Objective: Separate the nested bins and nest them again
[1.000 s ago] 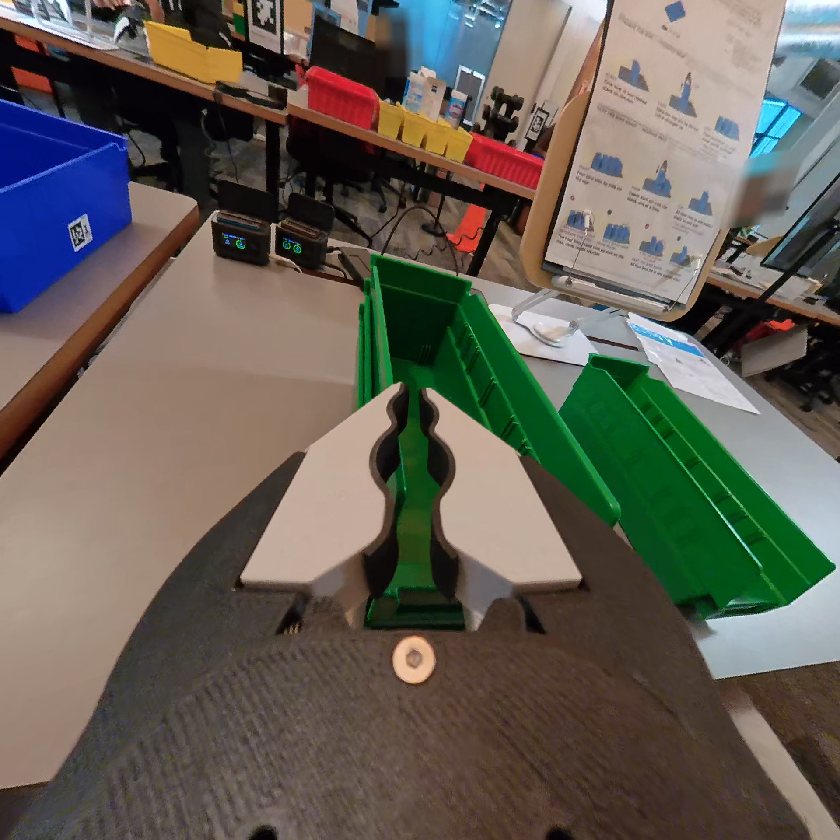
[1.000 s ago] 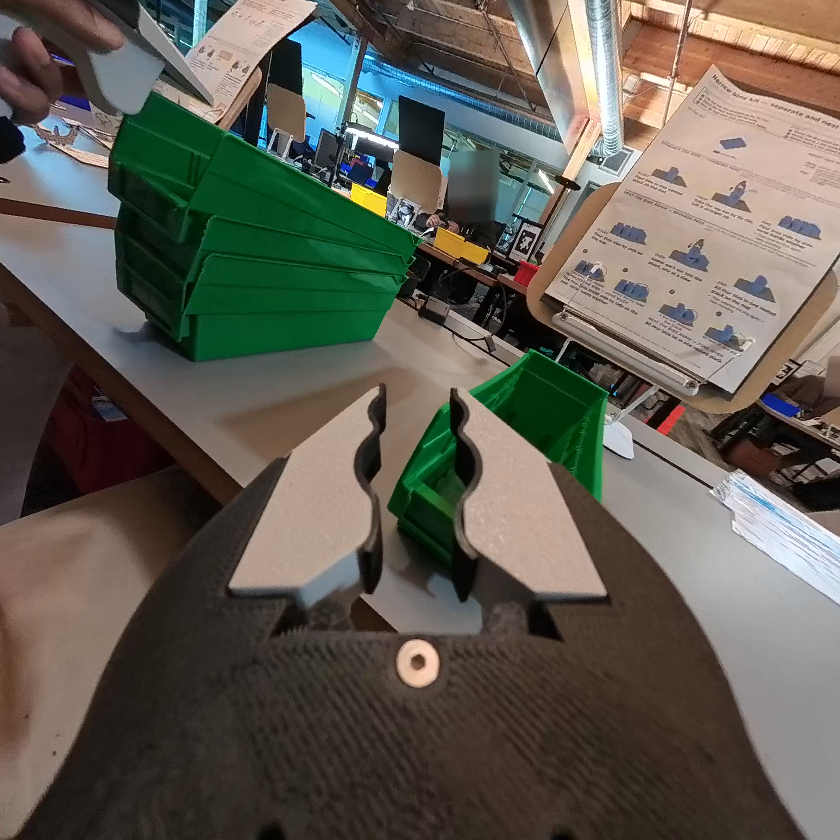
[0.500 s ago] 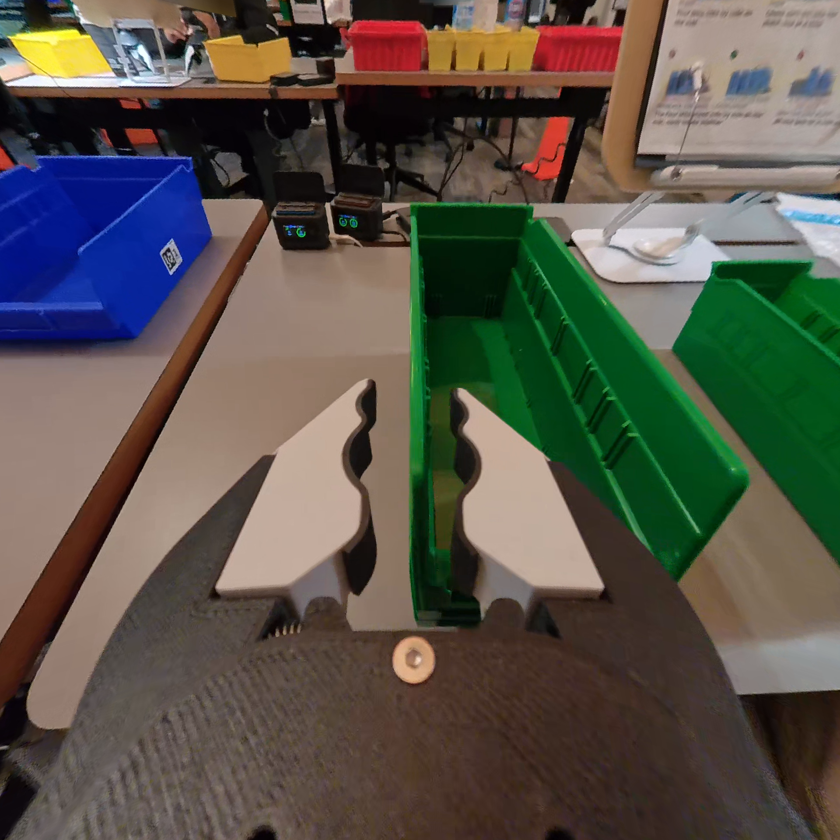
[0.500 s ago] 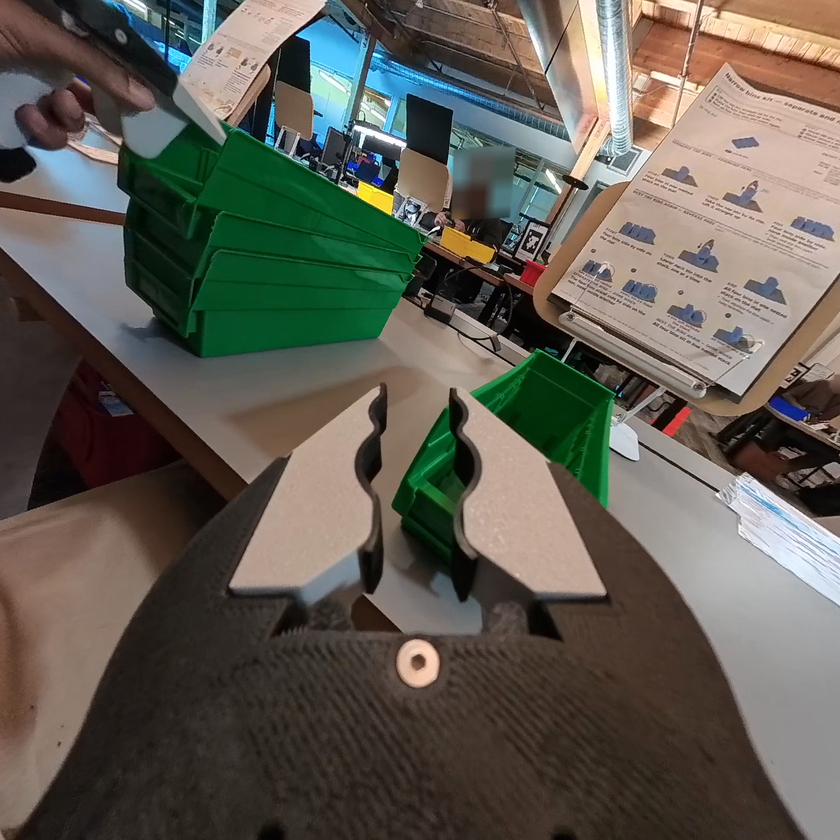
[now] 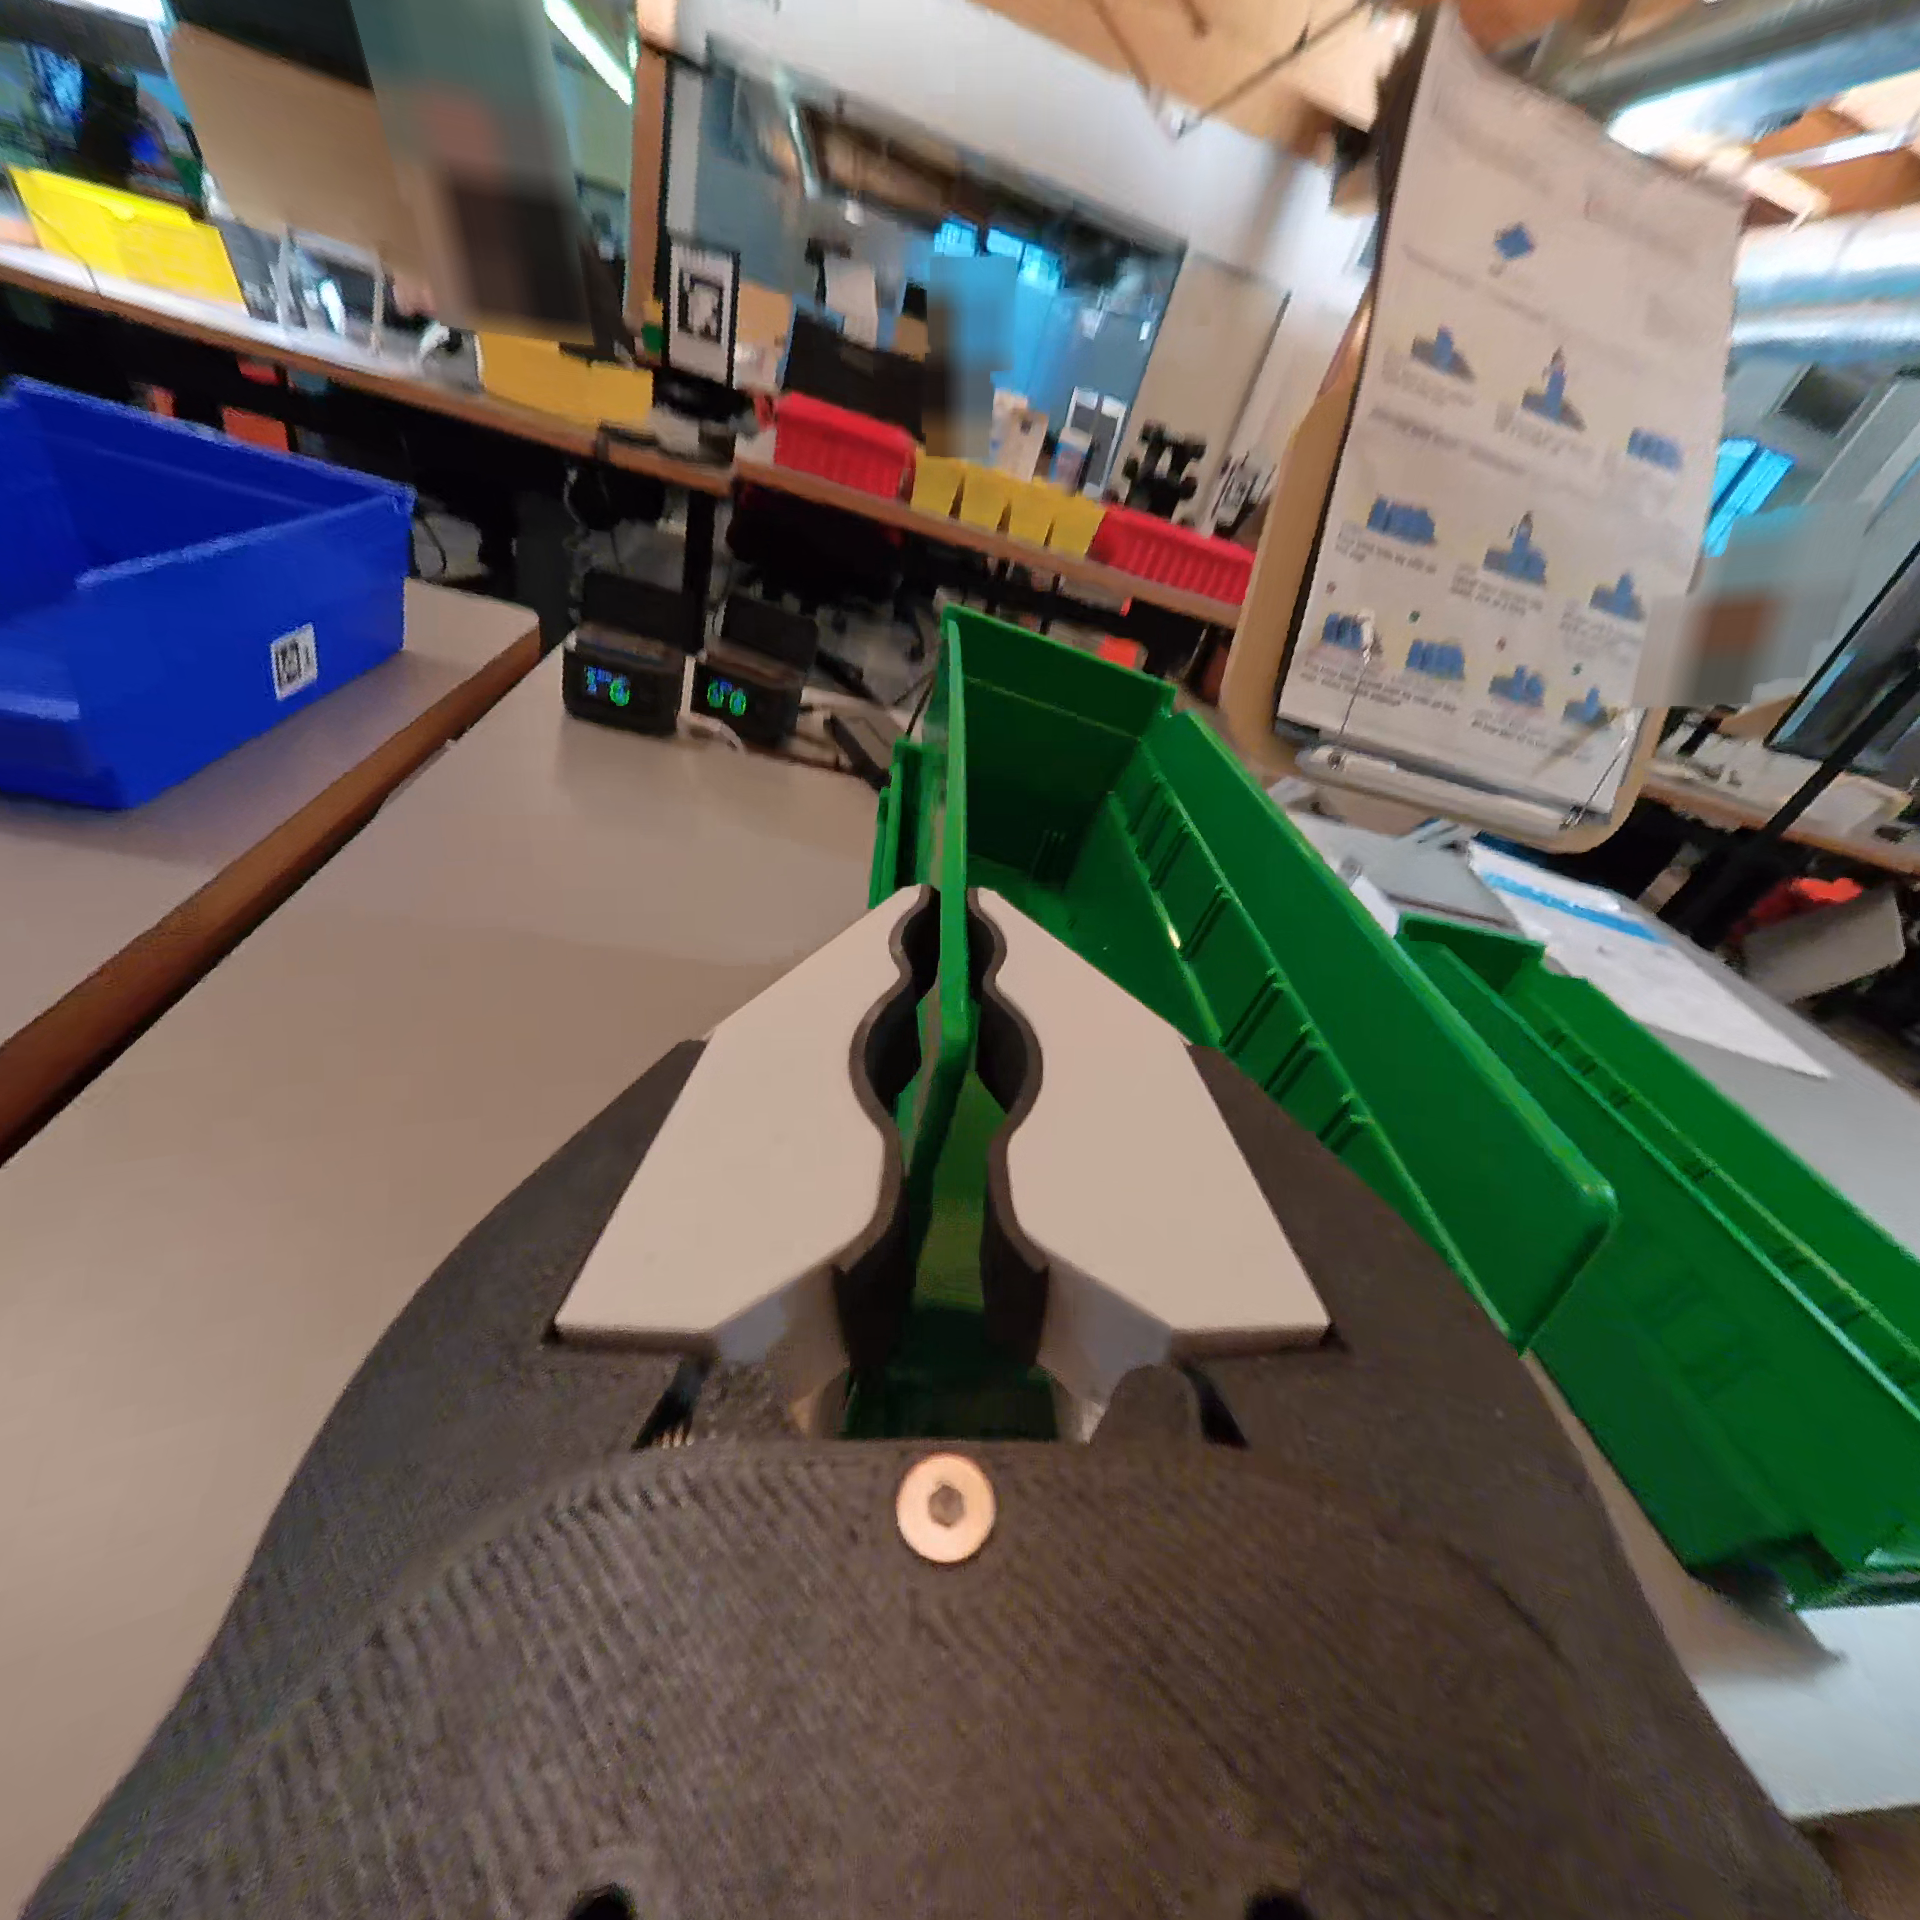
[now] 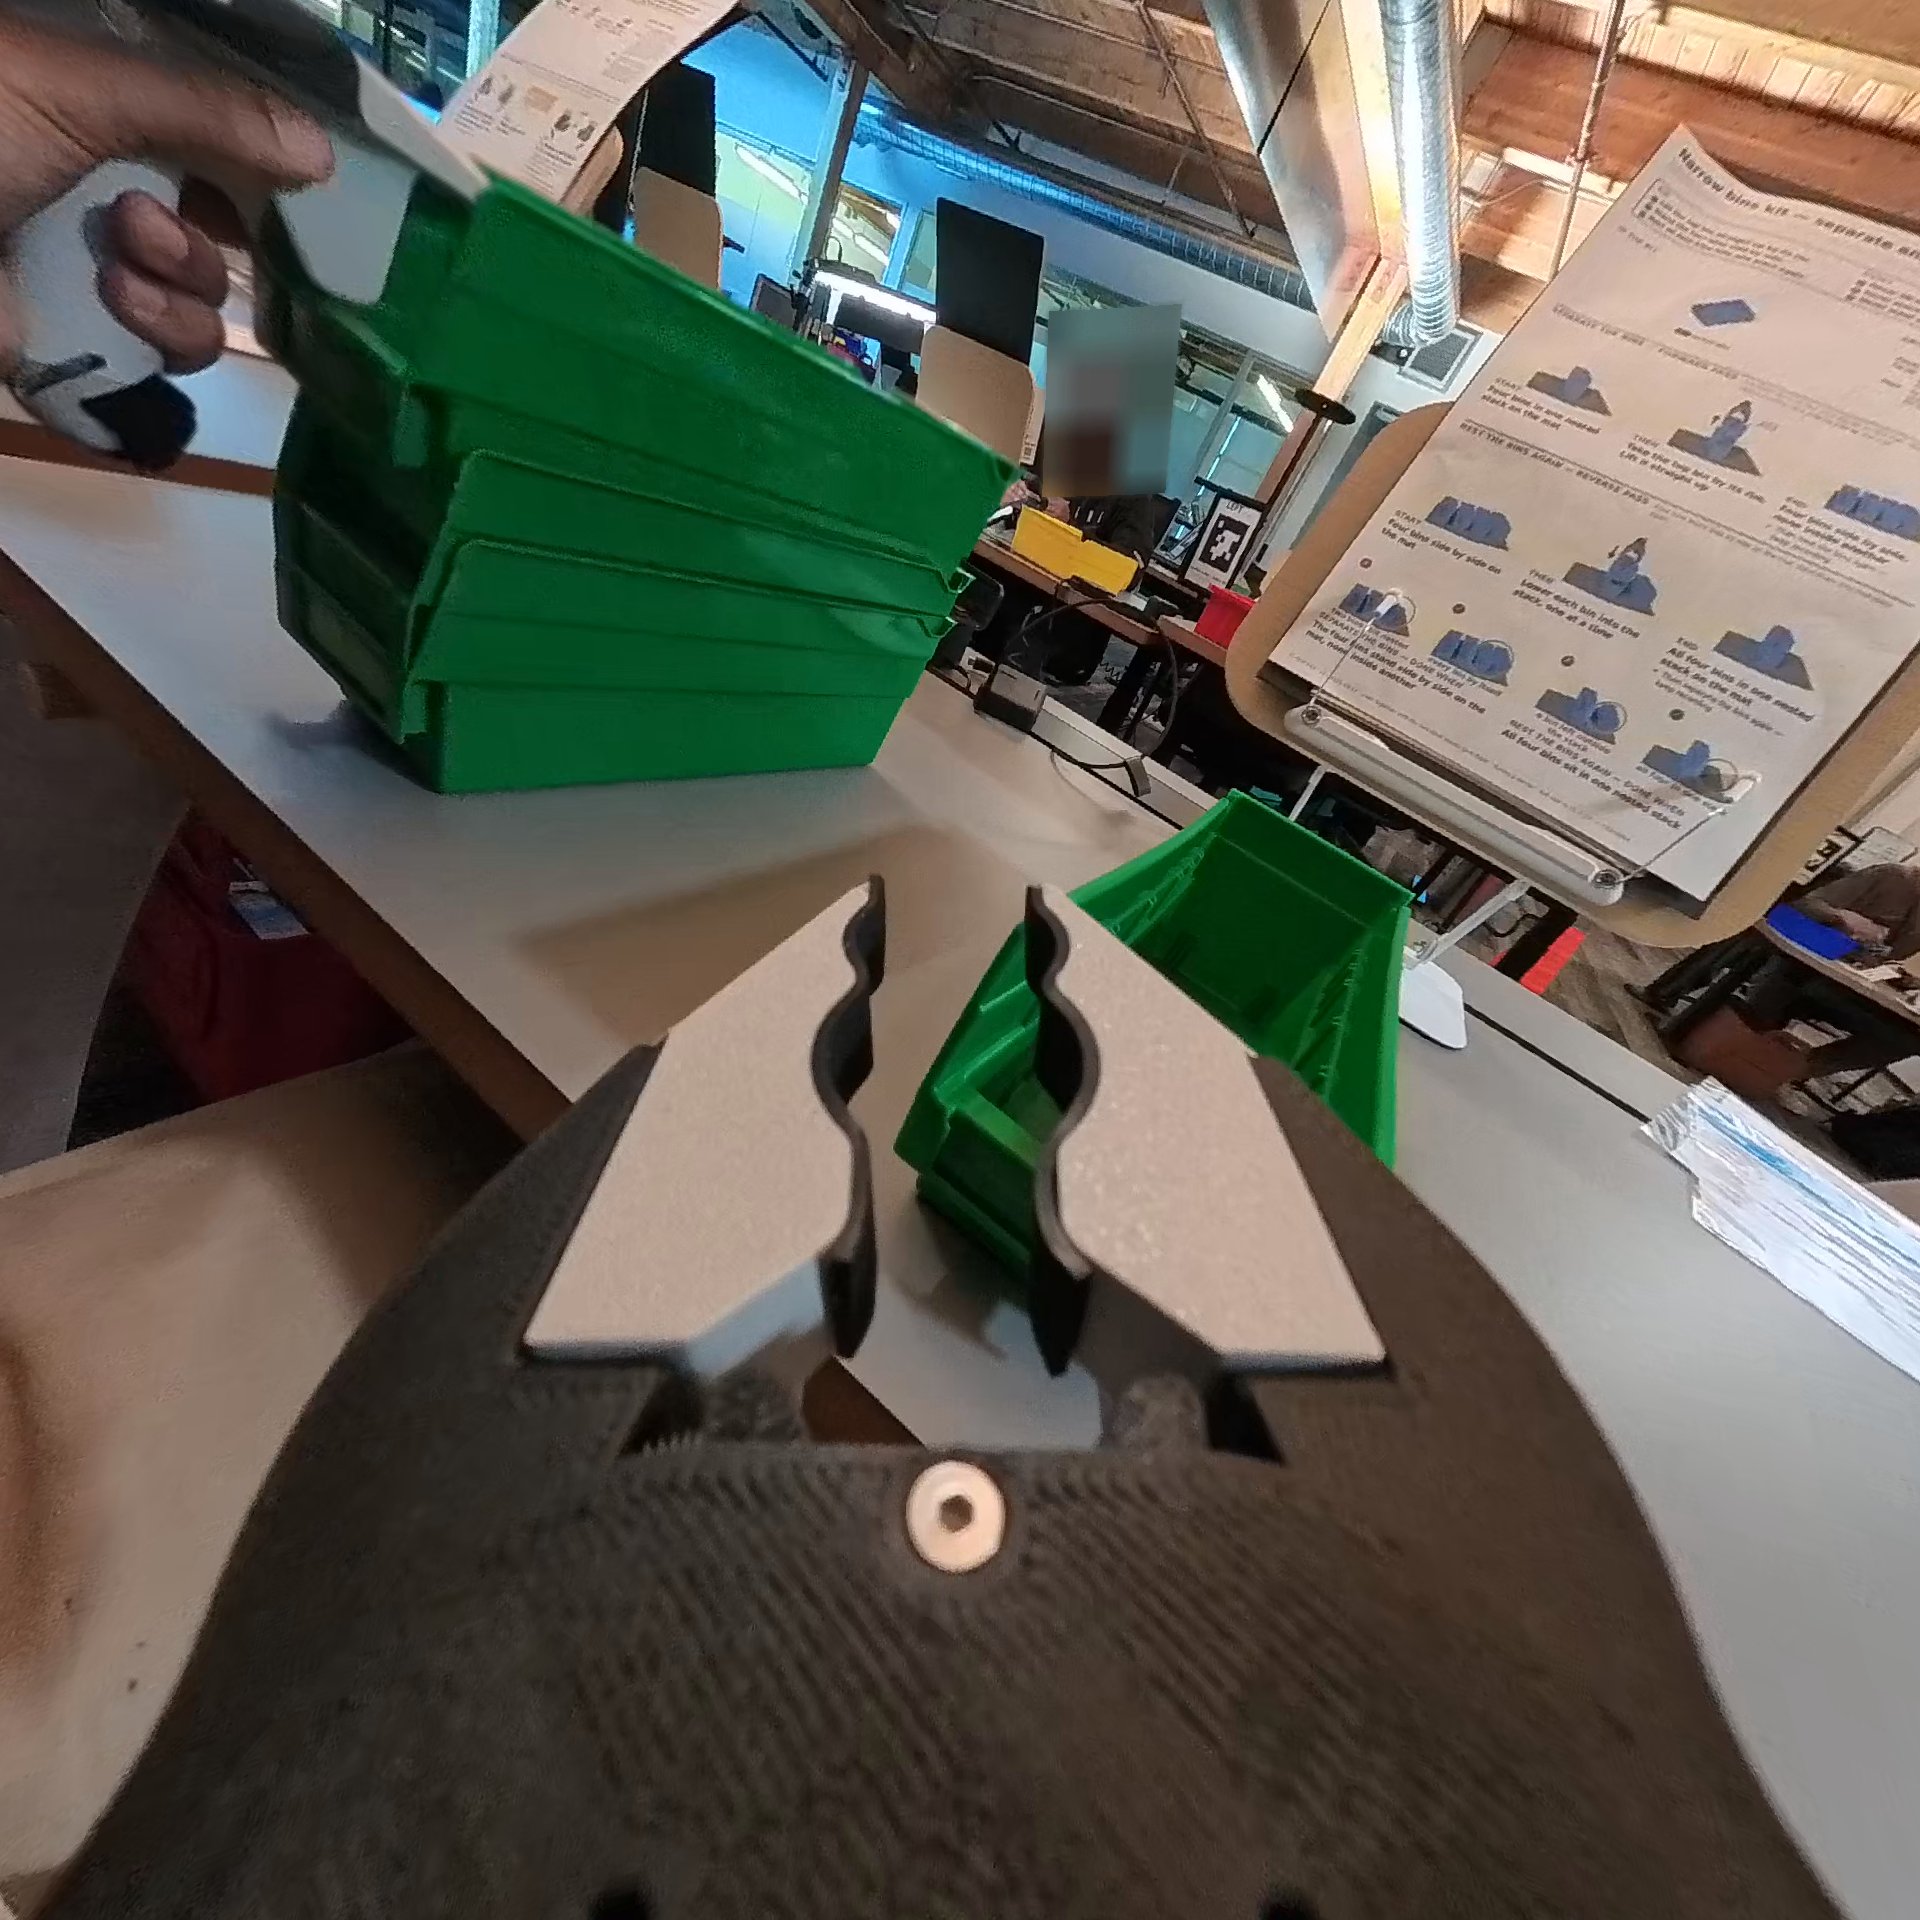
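Printed instruction poster [image 6: 1621, 582], wording withheld

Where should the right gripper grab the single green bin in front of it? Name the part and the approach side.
Grip the single green bin by the top rim of a long side wall near its close end, coming from above. It sits upright and open-topped, and the thin wall would likely fit between the fingers of the open right gripper.
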The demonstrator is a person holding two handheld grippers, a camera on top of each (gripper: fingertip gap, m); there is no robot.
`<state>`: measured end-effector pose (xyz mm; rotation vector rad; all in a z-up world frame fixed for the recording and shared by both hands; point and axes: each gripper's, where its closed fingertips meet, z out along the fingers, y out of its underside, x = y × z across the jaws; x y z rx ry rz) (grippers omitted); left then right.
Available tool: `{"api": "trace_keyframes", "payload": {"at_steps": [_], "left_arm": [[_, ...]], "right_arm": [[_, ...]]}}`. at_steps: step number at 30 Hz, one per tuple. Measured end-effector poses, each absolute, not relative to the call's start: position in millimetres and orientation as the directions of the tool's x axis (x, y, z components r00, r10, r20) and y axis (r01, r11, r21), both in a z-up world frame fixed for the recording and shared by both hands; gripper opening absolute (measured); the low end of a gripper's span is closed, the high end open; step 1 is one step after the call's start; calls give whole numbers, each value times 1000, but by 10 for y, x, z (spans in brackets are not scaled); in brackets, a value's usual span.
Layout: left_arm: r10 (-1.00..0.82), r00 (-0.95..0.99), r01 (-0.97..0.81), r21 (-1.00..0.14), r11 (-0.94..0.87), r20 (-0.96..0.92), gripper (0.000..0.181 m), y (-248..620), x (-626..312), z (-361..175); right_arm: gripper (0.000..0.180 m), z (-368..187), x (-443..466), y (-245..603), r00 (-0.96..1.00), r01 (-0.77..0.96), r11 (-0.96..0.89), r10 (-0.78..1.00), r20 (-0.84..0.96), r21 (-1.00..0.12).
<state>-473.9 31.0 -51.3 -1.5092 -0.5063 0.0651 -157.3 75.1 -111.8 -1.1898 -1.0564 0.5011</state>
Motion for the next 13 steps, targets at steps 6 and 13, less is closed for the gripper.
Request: {"api": "trace_keyframes", "payload": {"at_steps": [6,13], "left_arm": [[336,898,234,-956,178,283,0,252,-4685,-302],[363,892,207,-958,199,268,0,271,-4685,-423]], "right_arm": [[25,-1122,-1575,748,459,196,341,797,393,-920],[25,-1110,-1573,732,459,196,350,793,401,-916]]}}
